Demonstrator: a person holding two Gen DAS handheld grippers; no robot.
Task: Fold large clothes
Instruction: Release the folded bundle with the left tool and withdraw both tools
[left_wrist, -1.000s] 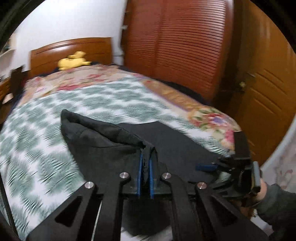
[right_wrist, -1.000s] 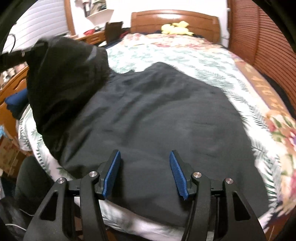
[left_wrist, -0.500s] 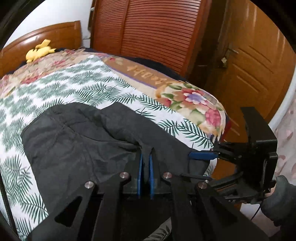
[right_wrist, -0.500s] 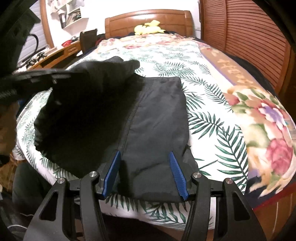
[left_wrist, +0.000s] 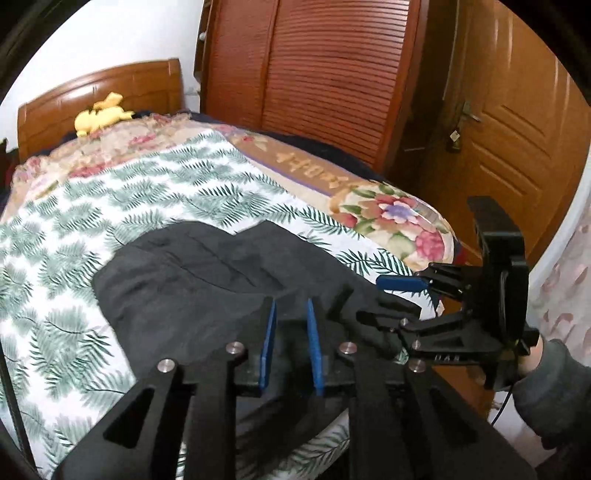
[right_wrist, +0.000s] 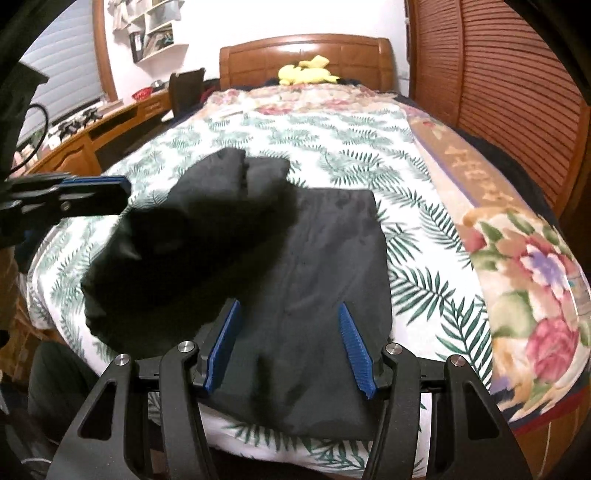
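Observation:
A large black garment (right_wrist: 295, 266) lies folded on the foot of the bed, its left part bunched and its right part flat; it also shows in the left wrist view (left_wrist: 207, 280). My left gripper (left_wrist: 290, 310) is open with a narrow gap, just above the garment's near edge, holding nothing. My right gripper (right_wrist: 288, 314) is open wide over the garment's near edge, empty. The right gripper also shows at the right of the left wrist view (left_wrist: 399, 291), and the left gripper at the left of the right wrist view (right_wrist: 92, 188).
The bed has a palm-leaf sheet (right_wrist: 332, 147) and a floral quilt (right_wrist: 535, 266) along its right side. A yellow plush toy (right_wrist: 306, 72) sits by the wooden headboard (right_wrist: 303, 51). A slatted wardrobe (left_wrist: 332, 74) and door (left_wrist: 517, 129) stand right; a desk (right_wrist: 92, 129) left.
My left gripper opened and let go of the garment fold, which dropped onto the bed. The right gripper stayed open over the near edge.

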